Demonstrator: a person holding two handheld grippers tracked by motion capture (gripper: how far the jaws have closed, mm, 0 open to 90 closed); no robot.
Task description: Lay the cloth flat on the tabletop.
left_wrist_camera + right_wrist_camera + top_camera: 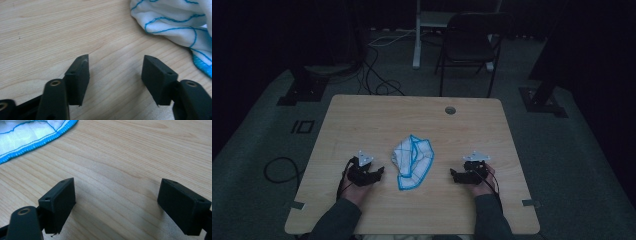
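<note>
Here, a crumpled white cloth with blue stitched edging [412,161] is seen near the middle of the wooden table [362,115]. Left of the cloth, the left gripper [379,172] is held with jaws apart — nothing between them. Right of it, the right gripper [454,175] is likewise spread wide — empty, clear of the cloth.

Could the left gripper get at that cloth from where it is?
Probably yes. The left gripper is open beside the crumpled cloth, with only bare table between them and nothing in the way.
</note>
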